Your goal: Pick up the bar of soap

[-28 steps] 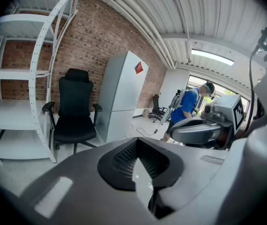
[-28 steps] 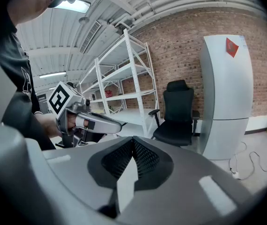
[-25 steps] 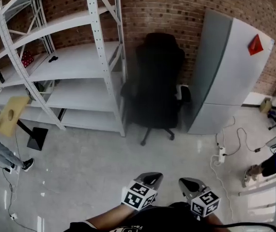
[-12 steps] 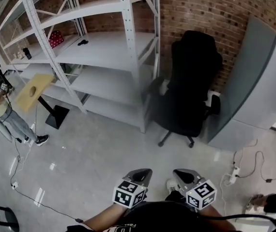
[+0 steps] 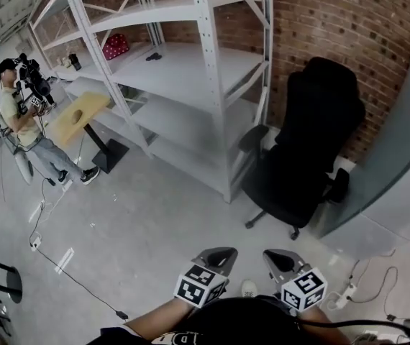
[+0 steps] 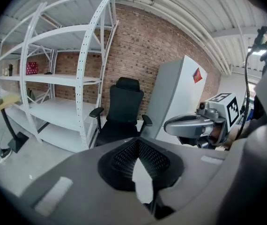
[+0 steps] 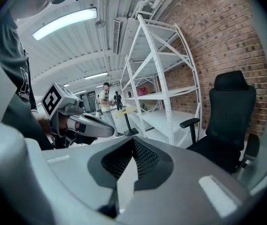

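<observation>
Head view: we hold both tools low at the bottom edge, left gripper (image 5: 218,256) and right gripper (image 5: 283,259), over the floor (image 5: 140,236). No bar of soap shows here, only white shelving (image 5: 190,85), a black chair (image 5: 313,142) and a person (image 5: 21,117) at upper left. The red item (image 5: 116,46) on the upper-left shelf is too small to identify.

Left gripper view: fingers pressed together, nothing between them. No soap ahead.

Right gripper view: fingers pressed together, also empty.

We judge the task not started: the soap has yet to be found, approached and gripped. We can't describe its look, since no view shows it.
</observation>
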